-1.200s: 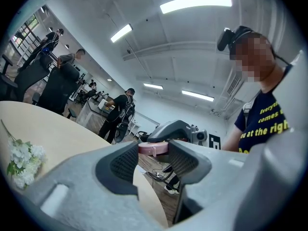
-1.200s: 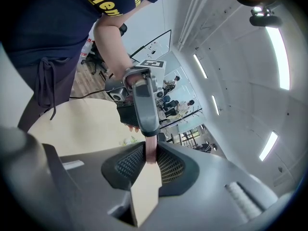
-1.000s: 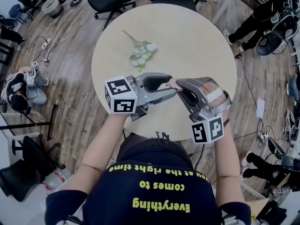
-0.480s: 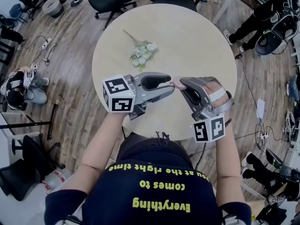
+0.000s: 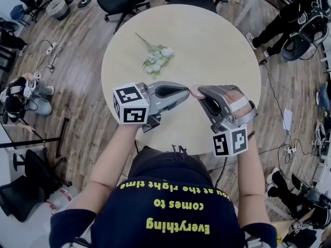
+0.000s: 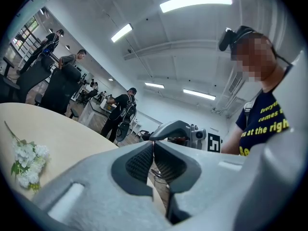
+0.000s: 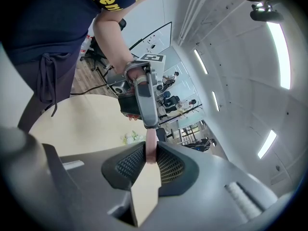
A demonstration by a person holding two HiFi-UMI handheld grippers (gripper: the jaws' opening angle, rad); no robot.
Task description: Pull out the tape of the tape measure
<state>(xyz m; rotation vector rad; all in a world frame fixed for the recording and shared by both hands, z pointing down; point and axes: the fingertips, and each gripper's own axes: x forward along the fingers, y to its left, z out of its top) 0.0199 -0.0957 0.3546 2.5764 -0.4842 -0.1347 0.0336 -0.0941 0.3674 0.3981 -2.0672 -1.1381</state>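
above the table's near edge: two grippers tip to tip at a sliver of pink

at the centre of the head view, the left gripper (image 5: 187, 90) and the right gripper (image 5: 200, 90) meet nose to nose over the near part of the round table (image 5: 227, 45). between their tips only a small bit of the pink tape measure (image 5: 194, 91) shows; the rest is covered by the jaws, and no drawn-out tape can be made out.

in the right gripper view the right gripper (image 7: 150, 154) has its ribbed pads pressed on the pink tape measure (image 7: 150, 147), a narrow pink piece standing up between them at mid frame. its lower part is hidden behind the jaws. just beyond it the left gripper (image 7: 144, 100) points straight in, its tip touching or almost touching the pink piece.

in the left gripper view the left gripper (image 6: 153, 147) has its jaws closed together, with only a thin seam between the pads. whether the tape's end is pinched in that seam cannot be told. the right gripper (image 6: 175, 129) shows just behind, partly cut off by the jaws.

at the upper left of the table lies a bunch of white flowers (image 5: 156, 57), well apart from both grippers.
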